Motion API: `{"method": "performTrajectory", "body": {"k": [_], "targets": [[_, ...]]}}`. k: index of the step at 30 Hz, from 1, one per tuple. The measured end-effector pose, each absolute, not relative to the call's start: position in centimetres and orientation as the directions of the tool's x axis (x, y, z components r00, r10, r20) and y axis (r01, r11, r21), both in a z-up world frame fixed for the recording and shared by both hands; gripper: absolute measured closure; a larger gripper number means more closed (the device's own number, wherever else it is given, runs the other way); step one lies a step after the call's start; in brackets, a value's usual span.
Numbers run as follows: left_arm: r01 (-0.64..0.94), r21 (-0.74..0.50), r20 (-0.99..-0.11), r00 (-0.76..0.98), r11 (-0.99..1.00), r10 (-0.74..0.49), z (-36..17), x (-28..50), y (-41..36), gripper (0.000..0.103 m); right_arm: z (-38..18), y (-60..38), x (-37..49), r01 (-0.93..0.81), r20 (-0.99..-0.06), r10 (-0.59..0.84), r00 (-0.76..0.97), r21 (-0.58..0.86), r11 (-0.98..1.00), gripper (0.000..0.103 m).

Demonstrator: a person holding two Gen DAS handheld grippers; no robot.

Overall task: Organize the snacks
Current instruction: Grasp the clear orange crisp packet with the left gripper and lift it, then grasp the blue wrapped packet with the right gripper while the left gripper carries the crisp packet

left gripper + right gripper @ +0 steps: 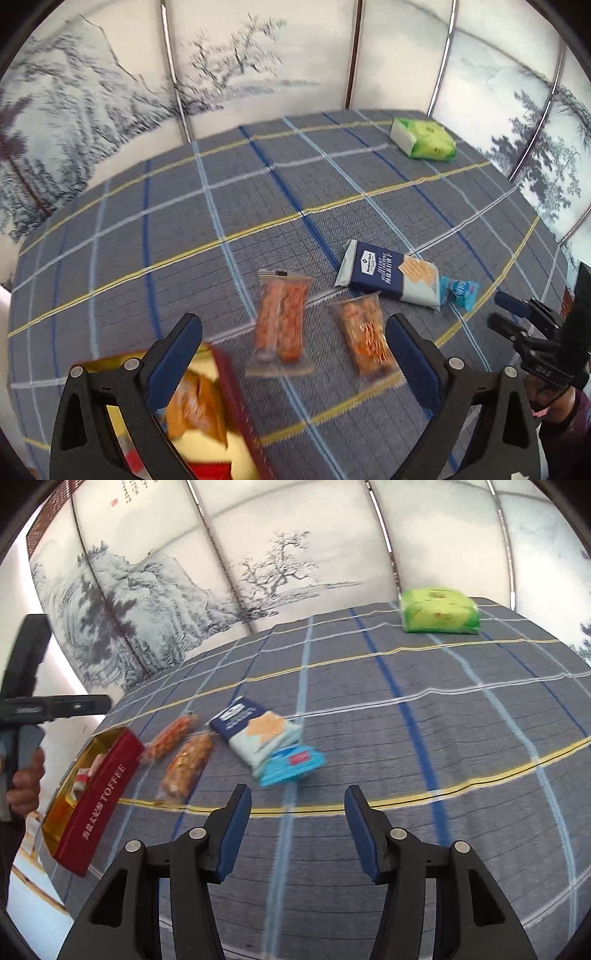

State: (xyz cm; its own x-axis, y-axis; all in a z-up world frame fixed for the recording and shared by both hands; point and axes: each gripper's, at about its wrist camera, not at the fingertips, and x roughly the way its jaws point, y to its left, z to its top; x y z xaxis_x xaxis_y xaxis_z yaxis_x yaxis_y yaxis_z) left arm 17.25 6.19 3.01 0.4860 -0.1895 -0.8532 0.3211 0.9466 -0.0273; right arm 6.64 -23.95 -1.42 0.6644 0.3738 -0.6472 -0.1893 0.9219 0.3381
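A red toffee box with a gold inside stands open at the table's left edge; in the left wrist view it holds wrapped snacks. Two orange snack packets lie side by side on the cloth, also in the right wrist view. A navy cracker pack lies beyond them, with a small light blue packet against it. My left gripper is open above the orange packets. My right gripper is open and empty over bare cloth.
A green tissue pack lies at the far right of the blue plaid tablecloth. Painted screen panels stand around the table. The right gripper's body shows at the right edge of the left view.
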Motion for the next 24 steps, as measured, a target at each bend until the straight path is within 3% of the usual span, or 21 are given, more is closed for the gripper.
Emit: {"method": "performTrajectory", "body": {"k": [3, 10, 14, 18, 24], "targets": [[0.326, -0.057, -0.896, 0.4, 0.944, -0.192, 0.8, 20.1, 5.5, 0.008, -1.5, -24.6, 7.0, -0.185, -0.629, 0.401, 0.666, 0.381, 0.906, 0.046], [0.318, -0.037, -0.954, 0.27, 0.947, -0.128, -3.7, 22.5, 4.7, 0.031, -1.2, -23.8, 6.4, -0.254, -0.604, 0.435, 0.668, 0.364, 0.896, 0.039], [0.346, -0.016, -0.952, 0.283, 0.938, -0.12, -4.6, 21.9, 4.1, 0.068, -1.3, -23.9, 6.6, -0.258, -0.602, 0.447, 0.662, 0.377, 0.89, 0.035], [0.33, -0.052, -0.93, 0.328, 0.942, -0.167, -3.5, 19.8, 4.0, 0.068, -1.5, -24.2, 7.5, -0.259, -0.625, 0.468, 0.625, 0.4, 0.879, 0.035], [0.306, -0.082, -0.863, 0.455, 0.949, -0.221, 1.0, 14.8, 4.2, 0.067, -1.7, -23.3, 9.5, -0.32, -0.688, 0.432, 0.583, 0.295, 0.9, 0.035]]}}
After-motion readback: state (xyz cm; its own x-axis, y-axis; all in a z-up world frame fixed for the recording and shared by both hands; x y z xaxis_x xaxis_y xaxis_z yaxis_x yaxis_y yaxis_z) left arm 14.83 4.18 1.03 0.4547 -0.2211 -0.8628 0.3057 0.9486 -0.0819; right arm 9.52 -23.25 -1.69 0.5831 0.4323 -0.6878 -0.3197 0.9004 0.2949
